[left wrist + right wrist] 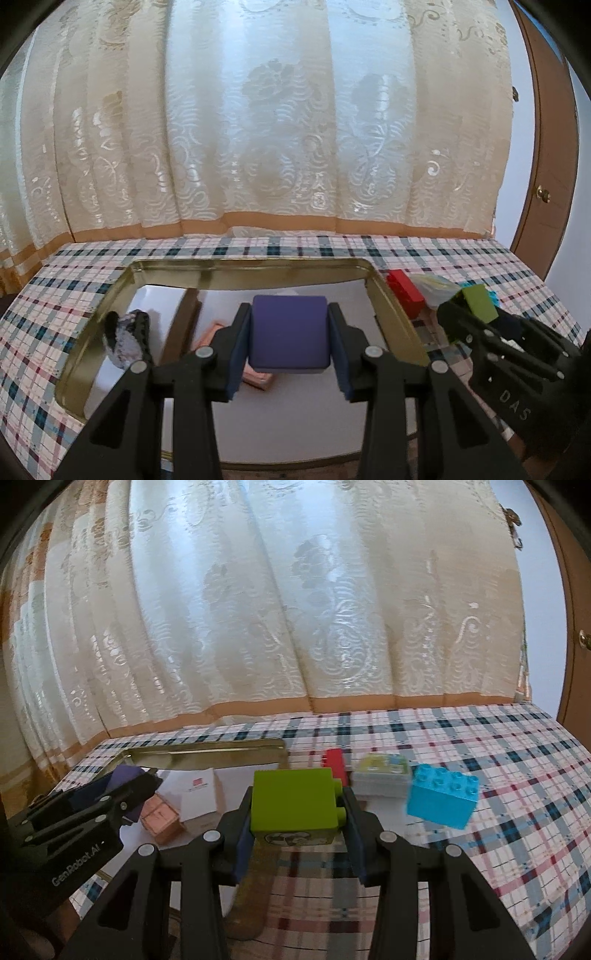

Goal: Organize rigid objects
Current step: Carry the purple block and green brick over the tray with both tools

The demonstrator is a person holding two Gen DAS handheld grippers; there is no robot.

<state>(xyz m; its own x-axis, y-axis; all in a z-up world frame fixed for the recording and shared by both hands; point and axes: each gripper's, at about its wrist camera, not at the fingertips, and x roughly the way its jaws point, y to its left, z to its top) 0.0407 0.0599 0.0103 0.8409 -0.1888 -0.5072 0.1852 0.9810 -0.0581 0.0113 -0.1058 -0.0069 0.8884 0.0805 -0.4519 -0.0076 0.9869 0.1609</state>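
L gripper point(290, 343) clamps a purple block point(288, 334) over the gold tin point(236, 271); R gripper point(295, 830) grips a green brick point(295, 799) nearby. Pink box point(162, 818) already in; red brick point(335, 764), blue brick point(441, 799) remain on tablecloth point(517, 812)

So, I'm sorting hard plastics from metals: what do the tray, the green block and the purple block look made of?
Tray: likely thin metal, glossy gold, since its walls mirror the light. Green block: moulded plastic, smooth, with round studs on one side. Purple block: matte, rounded edges, no studs; plastic or foam, can't tell.
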